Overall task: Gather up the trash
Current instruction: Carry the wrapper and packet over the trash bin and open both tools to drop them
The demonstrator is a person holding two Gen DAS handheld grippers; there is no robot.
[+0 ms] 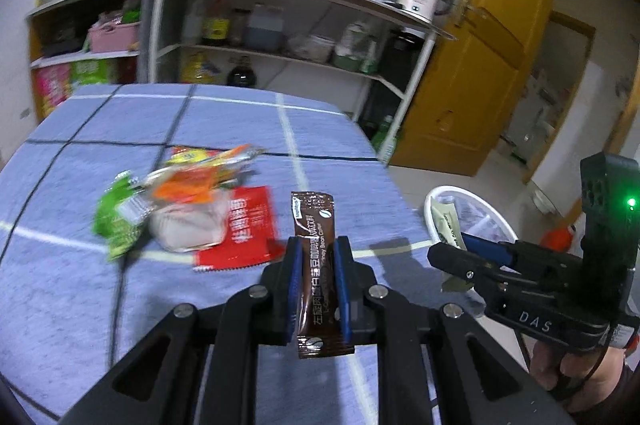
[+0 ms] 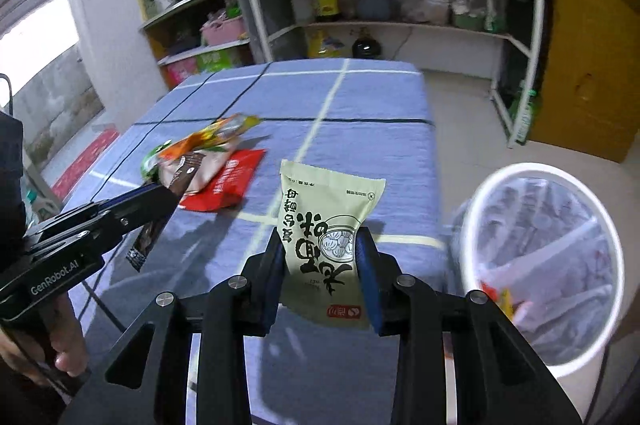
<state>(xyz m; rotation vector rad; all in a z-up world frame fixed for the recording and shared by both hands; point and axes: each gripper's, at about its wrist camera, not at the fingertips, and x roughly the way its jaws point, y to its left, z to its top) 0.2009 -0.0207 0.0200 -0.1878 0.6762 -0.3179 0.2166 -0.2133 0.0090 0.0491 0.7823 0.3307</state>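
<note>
Two tongs each grip a wrapper: left tongs (image 1: 316, 257) pinch a brown sachet (image 1: 314, 225) at lower centre, right tongs (image 2: 322, 257) clamp a pale green packet (image 2: 328, 221). More wrappers (image 1: 192, 209) lie mid-left on the desk (image 1: 240, 121); the white bin (image 2: 536, 257) stands at the right.

Black grippers' blue-padded fingers (image 1: 294, 277), silver screws

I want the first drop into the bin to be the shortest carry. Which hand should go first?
Probably right. The right gripper, holding the pale green pouch, is beside the white mesh bin; the left gripper, gripping the brown sachet, sits farther over the table.
</note>
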